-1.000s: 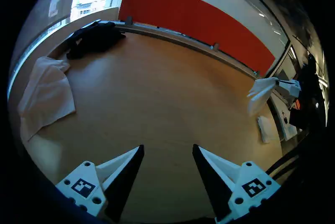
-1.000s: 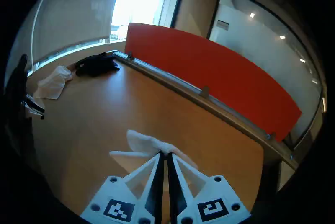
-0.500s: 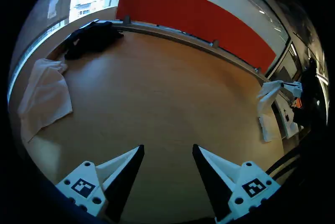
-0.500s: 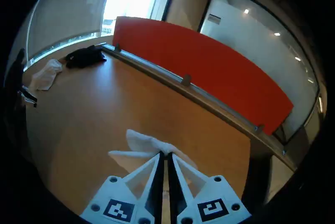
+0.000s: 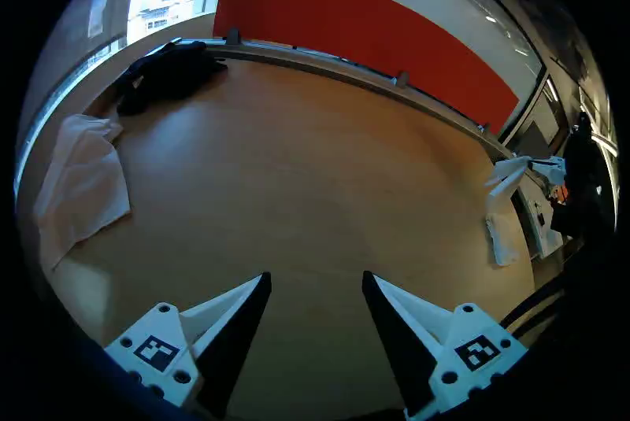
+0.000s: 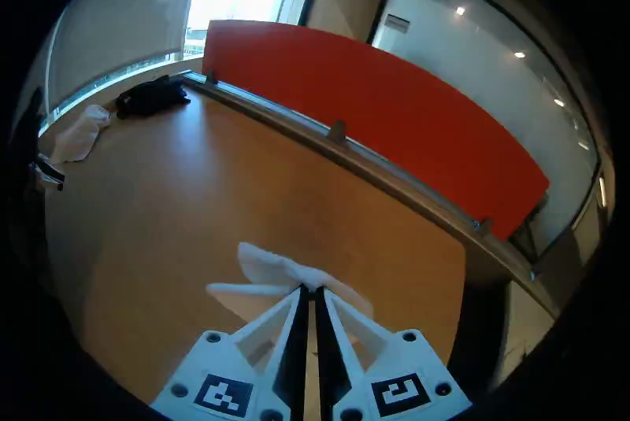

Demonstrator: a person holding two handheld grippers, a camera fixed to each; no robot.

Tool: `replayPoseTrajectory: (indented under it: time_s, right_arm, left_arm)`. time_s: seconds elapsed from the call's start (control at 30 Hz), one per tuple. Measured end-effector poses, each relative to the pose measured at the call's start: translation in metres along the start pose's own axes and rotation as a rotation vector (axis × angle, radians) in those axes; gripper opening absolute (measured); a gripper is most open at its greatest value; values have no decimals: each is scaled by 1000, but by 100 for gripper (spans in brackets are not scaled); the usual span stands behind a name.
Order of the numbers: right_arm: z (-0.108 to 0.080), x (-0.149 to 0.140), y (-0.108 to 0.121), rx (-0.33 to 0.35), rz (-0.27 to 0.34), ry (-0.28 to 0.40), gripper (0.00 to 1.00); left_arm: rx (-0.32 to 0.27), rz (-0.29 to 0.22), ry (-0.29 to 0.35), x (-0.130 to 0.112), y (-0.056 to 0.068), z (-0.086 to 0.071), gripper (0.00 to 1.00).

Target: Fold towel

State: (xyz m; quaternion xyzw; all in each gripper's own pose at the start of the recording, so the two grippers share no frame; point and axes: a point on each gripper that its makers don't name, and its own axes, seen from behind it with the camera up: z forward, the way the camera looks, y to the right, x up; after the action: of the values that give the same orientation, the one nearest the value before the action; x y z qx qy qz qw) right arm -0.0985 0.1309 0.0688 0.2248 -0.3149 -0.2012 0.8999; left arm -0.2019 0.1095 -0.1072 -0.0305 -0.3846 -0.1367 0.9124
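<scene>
no words, numbers or brand names can be read anywhere. the square black-and-white markers (image 5: 156,352) on the left gripper (image 5: 315,275) and the right gripper (image 6: 310,289), lower frame, carry patterns, not letters. a wall sign (image 6: 396,24), upper centre, is too small to read.

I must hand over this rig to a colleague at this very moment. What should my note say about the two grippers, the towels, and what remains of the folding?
Left gripper: open and empty, above the bare wooden table.
Right gripper: shut on a bunched white towel, held in the air at the table's edge.
A second white towel lies crumpled at the far end of the table, near a black garment.
Done: one towel is picked up; no fold is visible.
Left: probably spread the held towel on the table, fold it, then do the second one.
</scene>
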Motion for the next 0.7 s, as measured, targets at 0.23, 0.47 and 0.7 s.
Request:
replayPoseTrajectory:
  time_s: [0.23, 0.47, 0.7]
  right_arm:
    - [-7, -20, 1, -3, 3, -25, 6]
    - [-24, -58, 9, -23, 21, -70, 6]
    - [-43, -108, 8, -38, 40, -134, 5]
  left_arm:
    - [-3, 4, 0, 1, 4, 0, 85]
    - [-13, 13, -3, 1, 9, 0, 85]
    - [-24, 28, -13, -3, 15, 1, 85]
